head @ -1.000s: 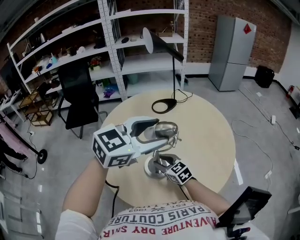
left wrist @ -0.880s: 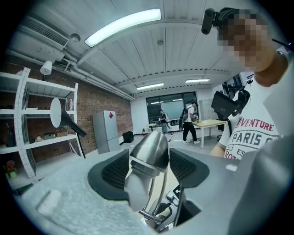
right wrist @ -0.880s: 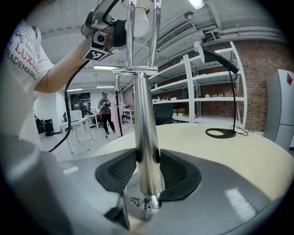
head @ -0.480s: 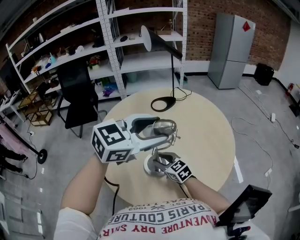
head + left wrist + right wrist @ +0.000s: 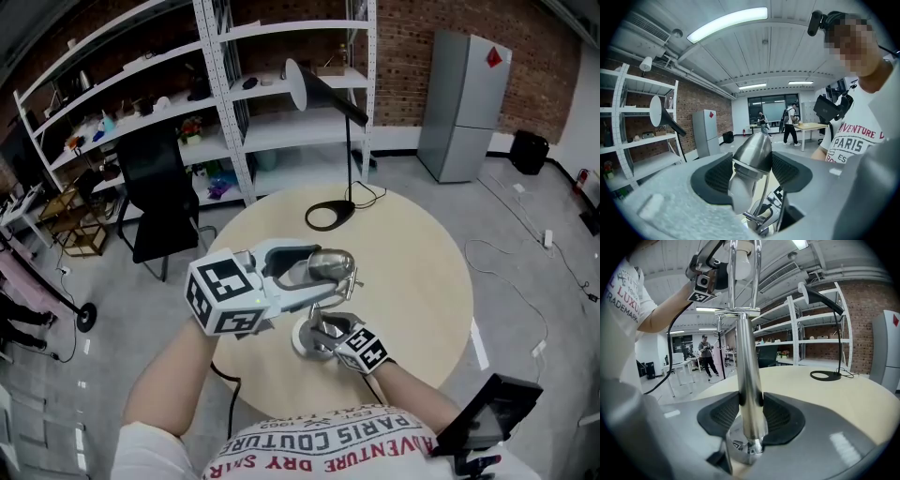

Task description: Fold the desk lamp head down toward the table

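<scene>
1. We saw the round surface (image 5: 422,281) carrying the lamp base (image 5: 301,340) near its front edge.
2. Our left tool (image 5: 312,269) clasped the lamp head (image 5: 753,150), which was raised above that base.
3. Our right tool (image 5: 751,416) pinched the lamp pole (image 5: 745,357) low down.

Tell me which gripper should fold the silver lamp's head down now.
Left. The left gripper is clamped on the lamp head, the part that must tip down. The right gripper grips the stem low down, so it is probably better used bracing the lamp.
</scene>
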{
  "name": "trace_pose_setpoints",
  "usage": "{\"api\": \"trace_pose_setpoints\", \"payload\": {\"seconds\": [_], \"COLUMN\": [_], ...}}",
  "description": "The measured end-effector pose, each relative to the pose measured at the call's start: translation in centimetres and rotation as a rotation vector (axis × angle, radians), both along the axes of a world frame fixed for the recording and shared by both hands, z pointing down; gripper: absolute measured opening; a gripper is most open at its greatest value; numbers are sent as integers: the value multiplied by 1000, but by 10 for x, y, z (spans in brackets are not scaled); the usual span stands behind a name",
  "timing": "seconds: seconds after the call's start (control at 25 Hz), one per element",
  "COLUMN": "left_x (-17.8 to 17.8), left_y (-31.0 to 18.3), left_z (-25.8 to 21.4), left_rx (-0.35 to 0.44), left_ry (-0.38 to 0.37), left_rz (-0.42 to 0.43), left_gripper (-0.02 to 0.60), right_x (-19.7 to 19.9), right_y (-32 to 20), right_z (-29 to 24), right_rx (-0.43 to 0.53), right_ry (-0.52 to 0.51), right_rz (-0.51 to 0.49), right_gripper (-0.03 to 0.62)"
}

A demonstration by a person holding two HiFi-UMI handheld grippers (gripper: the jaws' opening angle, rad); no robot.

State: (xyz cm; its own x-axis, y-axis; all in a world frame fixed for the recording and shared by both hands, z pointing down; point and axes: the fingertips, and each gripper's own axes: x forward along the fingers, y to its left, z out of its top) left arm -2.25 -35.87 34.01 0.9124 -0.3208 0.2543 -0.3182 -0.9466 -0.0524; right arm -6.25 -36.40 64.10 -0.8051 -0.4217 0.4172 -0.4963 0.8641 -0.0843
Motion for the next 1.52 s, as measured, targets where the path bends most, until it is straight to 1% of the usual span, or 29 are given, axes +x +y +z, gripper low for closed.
{"api": "trace_pose_setpoints", "payload": {"seconds": [0.16,0.4,0.64,0.76,1.52], "left_x": [-1,-17,-37,-49,-88], "left_y": [0,-1,-5,-7,-10], "left_z": [2,0,-4,-2,7], "left_rx": [-1,-37,-81,-112,-156], "left_ry": [6,30,102,123,106], "left_rz": [-4,-11,-29,-49,-110], "left_gripper": [263,262,262,261,252], "right_x": [1,-2,-1,-1,0], "right_y": [0,2,4,5,9], "right_z": [2,2,-2,-2,-1], "right_rx": [-3,1,-5,-6,-14], "right_ry": [-2,-10,-21,-28,-41], "right_rz": [2,0,6,4,0], "right_gripper": [156,156,158,158,160]}}
